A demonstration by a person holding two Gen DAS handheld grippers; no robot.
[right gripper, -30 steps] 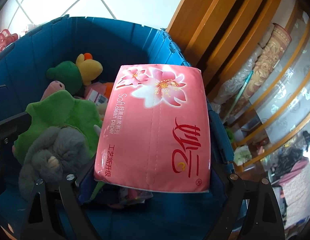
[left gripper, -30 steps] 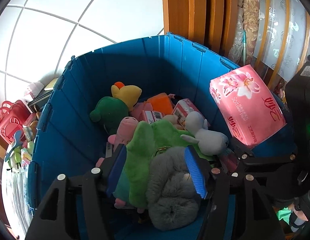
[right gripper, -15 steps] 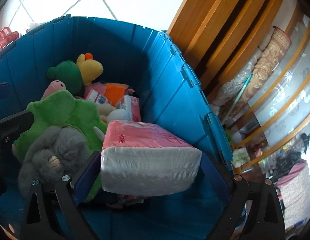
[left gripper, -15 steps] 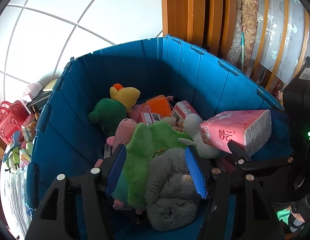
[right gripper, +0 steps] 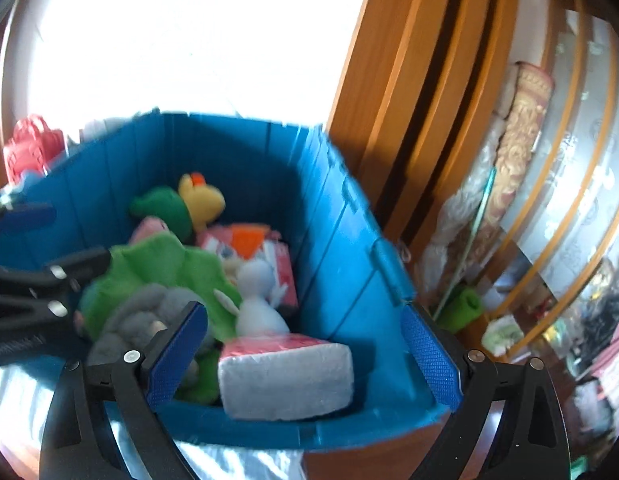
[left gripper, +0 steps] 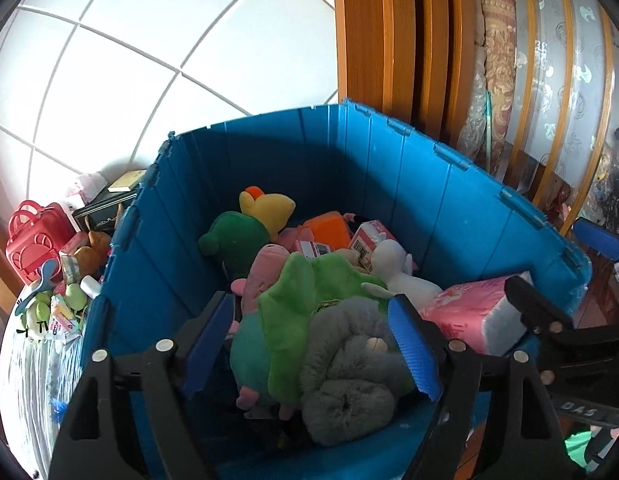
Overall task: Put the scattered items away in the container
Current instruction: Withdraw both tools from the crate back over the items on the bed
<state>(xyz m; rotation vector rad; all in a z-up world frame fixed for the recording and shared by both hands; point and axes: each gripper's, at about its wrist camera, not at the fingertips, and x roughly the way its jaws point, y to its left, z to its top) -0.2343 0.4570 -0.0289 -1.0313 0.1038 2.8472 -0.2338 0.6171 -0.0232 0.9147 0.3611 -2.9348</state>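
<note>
Deep blue plastic crate [left gripper: 389, 184]: grey furry plush [left gripper: 349, 364], pink tissue pack [right gripper: 285, 376] dropped inside. Left gripper [left gripper: 313, 344], right gripper [right gripper: 305, 360]: jaws just opened, apart, empty. Withdraw straight, without snagging.

A white tiled wall [left gripper: 149, 60] with thin pale grout lines stands bright in strong light. Just right of it rises an orange-brown wooden door frame [left gripper: 389, 40]. Further right of the frame, a rolled patterned rug [left gripper: 497, 72] leans upright against frosted glass panels [left gripper: 565, 60] with wooden bars.
</note>
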